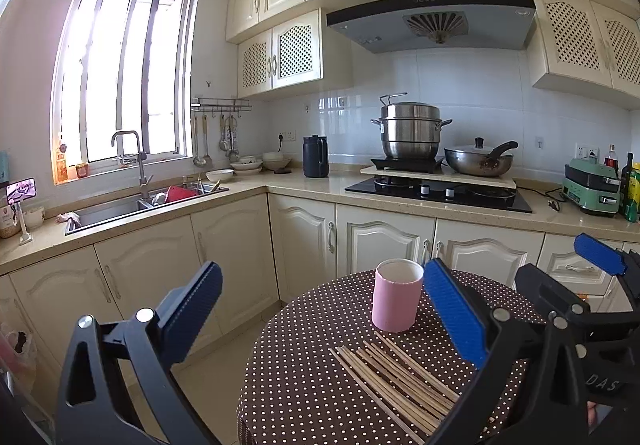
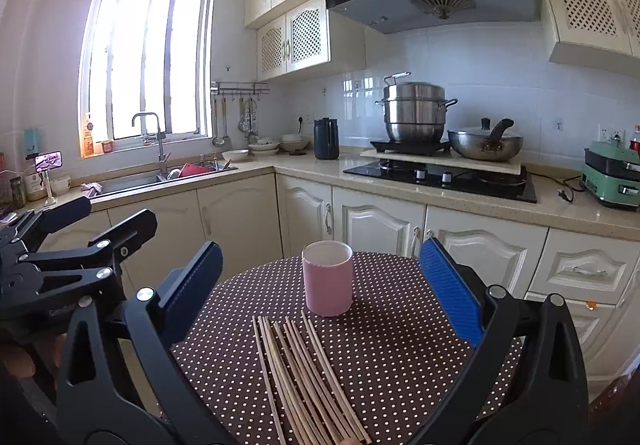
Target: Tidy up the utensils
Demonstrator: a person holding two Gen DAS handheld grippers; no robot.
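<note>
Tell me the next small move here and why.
Probably lower the right hand-held gripper, open and empty, onto the chopsticks. They lie loose on the dotted tablecloth just before the upright pink cup, which holds none that show.

Pink cup (image 1: 397, 295) upright behind chopsticks (image 1: 400, 385); left tool (image 1: 322, 309) spread.

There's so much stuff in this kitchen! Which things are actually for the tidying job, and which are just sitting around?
For the job: the chopsticks lying loose on the dotted table; the pink cup standing behind them; both open grippers, left and right.

Just sitting around: steamer pot, wok, dark jug, bowls, green appliance.
</note>
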